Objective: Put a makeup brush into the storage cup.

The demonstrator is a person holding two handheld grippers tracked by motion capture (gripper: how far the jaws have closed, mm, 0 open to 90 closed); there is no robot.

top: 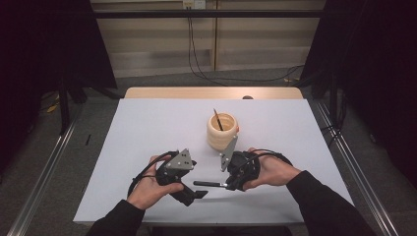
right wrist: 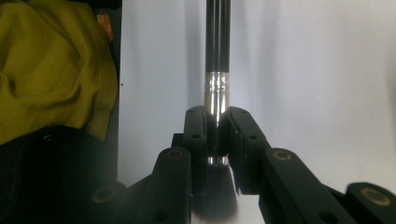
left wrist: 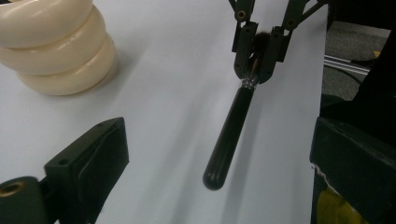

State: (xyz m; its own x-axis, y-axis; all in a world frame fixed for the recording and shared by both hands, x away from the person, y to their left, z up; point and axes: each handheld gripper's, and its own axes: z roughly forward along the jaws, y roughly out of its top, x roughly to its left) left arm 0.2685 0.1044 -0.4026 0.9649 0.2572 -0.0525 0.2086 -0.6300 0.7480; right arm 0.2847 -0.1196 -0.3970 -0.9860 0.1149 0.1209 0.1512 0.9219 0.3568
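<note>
High view places both grippers near the front edge of the white table [top: 147, 128], with the right gripper [top: 227, 185] clamped on a black makeup brush [top: 209, 183] that points level toward the left gripper [top: 199, 194]. Right gripper view shows the grip closely: the jaws are nearly closed and pinch the brush at the silver ferrule [right wrist: 216, 93], the dark bristles [right wrist: 215, 198] lying behind the pads and the handle running out ahead. Left gripper view shows the same brush [left wrist: 231, 135] hanging out from the far gripper [left wrist: 256, 60], its rounded handle end free in the air above the table, while the left gripper's own jaws stand wide apart with nothing between them. The cream ribbed holder [top: 222, 131] stands just behind the grippers and already carries a thin dark stick [top: 218, 119]. The work in hand looks like a handover, or a regrip, before the brush goes into the holder. To do it well, the left gripper should line its jaws square across the handle, close near its middle and not at the slippery rounded tip, and hold firm before the right one lets go. The brush should stay level and clear of the holder.
</note>
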